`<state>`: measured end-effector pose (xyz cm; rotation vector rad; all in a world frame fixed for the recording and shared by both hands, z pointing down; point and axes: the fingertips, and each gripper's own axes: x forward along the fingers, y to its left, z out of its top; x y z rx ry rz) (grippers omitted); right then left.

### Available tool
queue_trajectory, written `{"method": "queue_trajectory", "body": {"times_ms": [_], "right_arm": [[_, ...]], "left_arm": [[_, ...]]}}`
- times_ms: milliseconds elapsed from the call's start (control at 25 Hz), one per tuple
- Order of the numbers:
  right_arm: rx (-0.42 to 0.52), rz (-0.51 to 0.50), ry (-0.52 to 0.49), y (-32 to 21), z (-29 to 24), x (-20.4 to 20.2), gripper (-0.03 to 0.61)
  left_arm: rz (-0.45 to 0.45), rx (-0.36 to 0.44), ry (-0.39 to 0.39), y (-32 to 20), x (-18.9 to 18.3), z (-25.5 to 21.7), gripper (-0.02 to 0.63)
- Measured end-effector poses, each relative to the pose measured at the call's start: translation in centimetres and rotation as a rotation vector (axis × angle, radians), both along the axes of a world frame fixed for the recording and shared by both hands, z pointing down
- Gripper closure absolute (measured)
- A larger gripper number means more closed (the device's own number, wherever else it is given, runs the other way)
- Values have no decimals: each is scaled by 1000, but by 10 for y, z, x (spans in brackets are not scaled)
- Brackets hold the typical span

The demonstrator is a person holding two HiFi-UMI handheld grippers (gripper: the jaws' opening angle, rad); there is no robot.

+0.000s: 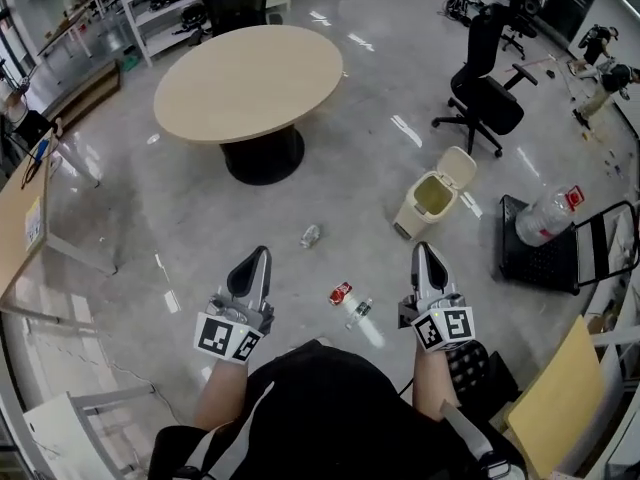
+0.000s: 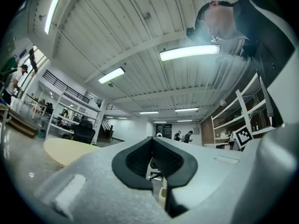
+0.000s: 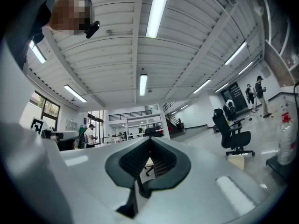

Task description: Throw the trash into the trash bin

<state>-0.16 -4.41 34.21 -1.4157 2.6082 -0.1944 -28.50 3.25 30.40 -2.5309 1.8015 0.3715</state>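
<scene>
A polished grey floor [image 1: 200, 228] spreads through a wide workshop. An oval desk [image 1: 250, 78] on a black pedestal stands at the far middle, and a black office chair [image 1: 487, 83] at the far right. The trash bin [image 1: 430, 203], beige with its lid tipped back, stands on the floor just beyond the right gripper [image 1: 420, 250]. Three pieces of trash lie on the floor between the grippers: a clear bottle [image 1: 310, 235], a red can [image 1: 340, 293] and a small bottle [image 1: 360, 311] beside the can. The left gripper [image 1: 261, 253] has its jaws closed together on nothing, and the right gripper's jaws are likewise fully closed and empty. Open floor lies between the trash and the bin. A black crate [image 1: 540, 258] bearing a large plastic bottle [image 1: 545, 216] stands near the floor's right edge.
</scene>
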Motion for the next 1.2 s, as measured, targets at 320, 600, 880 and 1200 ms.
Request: {"method": "queue_trajectory", "body": {"times_ms": [320,600,880,1200], "right_arm": [[6,132,19,26,-11,24,572],[-44,139,54,51,4,5,572],[-153,160,93,80,45,-8,572],[-211,193,106,96,72,-6,572]], "left_arm": [[136,-1,15,-13,17,-2,611],[199,-81,23,-5,13,25,611],[245,-173,19,4,11,70,611],[345,-253,18,3,34,106,611]]}}
